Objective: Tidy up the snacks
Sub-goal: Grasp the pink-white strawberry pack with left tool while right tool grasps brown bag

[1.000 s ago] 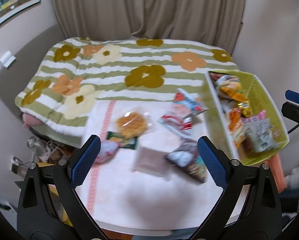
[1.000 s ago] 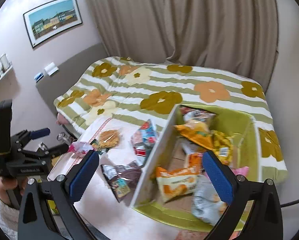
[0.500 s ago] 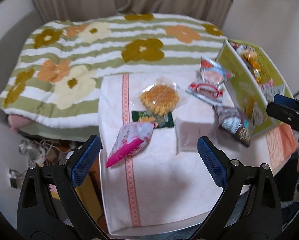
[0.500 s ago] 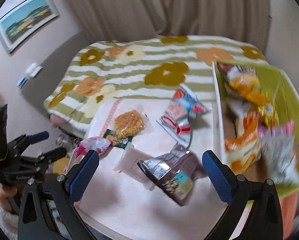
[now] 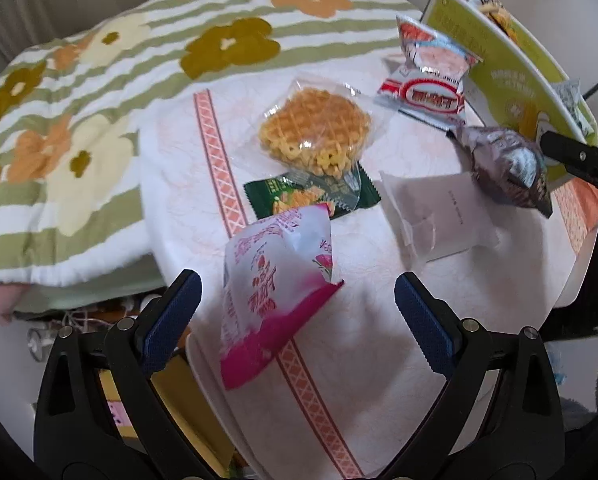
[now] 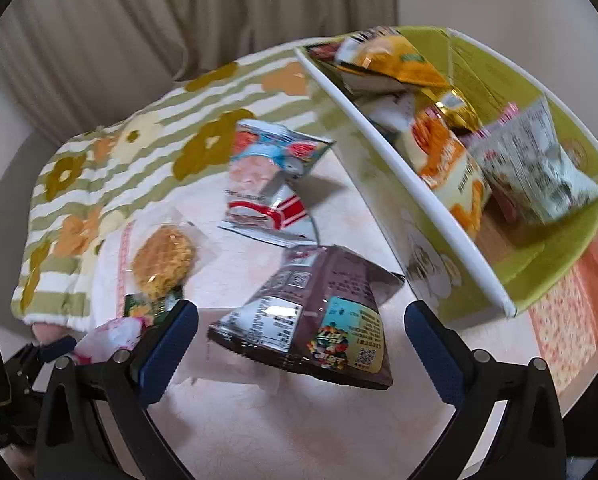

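The left gripper [image 5: 297, 300] is spread wide and holds nothing; the pink-and-white crinkled snack bag [image 5: 273, 286] lies on the white cloth-covered table [image 5: 379, 352] between its blue-padded fingers [image 5: 170, 322], nearer the left one. Just beyond it lie a dark green flat packet [image 5: 313, 198] and a clear-wrapped round golden waffle snack [image 5: 315, 134], with a translucent white pouch [image 5: 439, 216] to the right.

The right gripper [image 6: 301, 346] is likewise wide open and empty. A dark brown foil snack bag [image 6: 311, 316] lies between its fingers, close in front. To the far right stands the lime-green cardboard box [image 6: 439, 208], filled with packets. A red-and-blue snack packet [image 6: 273, 176] lies farther off, left of the box.
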Available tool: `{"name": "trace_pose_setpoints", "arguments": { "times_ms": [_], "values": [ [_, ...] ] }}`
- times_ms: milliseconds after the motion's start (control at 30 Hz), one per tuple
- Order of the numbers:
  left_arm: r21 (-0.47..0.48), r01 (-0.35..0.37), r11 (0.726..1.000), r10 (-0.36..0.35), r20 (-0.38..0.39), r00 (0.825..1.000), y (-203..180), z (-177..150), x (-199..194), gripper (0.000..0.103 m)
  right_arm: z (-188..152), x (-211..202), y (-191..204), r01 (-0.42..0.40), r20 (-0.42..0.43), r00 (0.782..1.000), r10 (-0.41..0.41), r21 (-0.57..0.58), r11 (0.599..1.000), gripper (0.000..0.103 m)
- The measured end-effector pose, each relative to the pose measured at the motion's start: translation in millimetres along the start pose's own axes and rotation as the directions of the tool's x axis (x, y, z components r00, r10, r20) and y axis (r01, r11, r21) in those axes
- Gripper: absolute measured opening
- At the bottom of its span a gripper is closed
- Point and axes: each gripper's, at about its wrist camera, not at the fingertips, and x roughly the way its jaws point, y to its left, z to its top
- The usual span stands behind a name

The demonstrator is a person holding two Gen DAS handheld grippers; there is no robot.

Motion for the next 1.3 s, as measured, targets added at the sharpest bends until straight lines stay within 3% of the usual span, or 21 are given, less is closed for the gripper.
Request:
{"name": "trace_pose_setpoints", "arguments": {
  "times_ms": [367, 567, 767, 1300],
  "values": [
    [0.030, 0.016, 0.999, -0.013, -0.075, 0.997, 2, 8, 37, 0.093, 8, 37, -10, 0.049, -0.046, 0.998, -0.045, 0.109, 0.993, 0.103],
    [0.048, -0.032, 0.998, 0.037, -0.108, 0.993, 6, 10, 48, 0.064, 11, 49, -13, 0.065, -0.075, 0.996, -0.055, 0.139, 0.988, 0.103],
    [0.045, -0.030, 0.999, 0.035, -0.104, 0.994, 11, 10, 46, 0.050, 10, 59, -24, 0.056, -0.108, 0.994, -0.036, 0.188, 0.981, 0.103],
    [0.004, -0.006, 1.000, 0.006, -0.059, 0.998, 1, 12, 13, 0.047, 6, 73, -29, 0.012, -0.160, 0.987, 0.020, 0.201, 0.979, 0.103]
  ]
}}
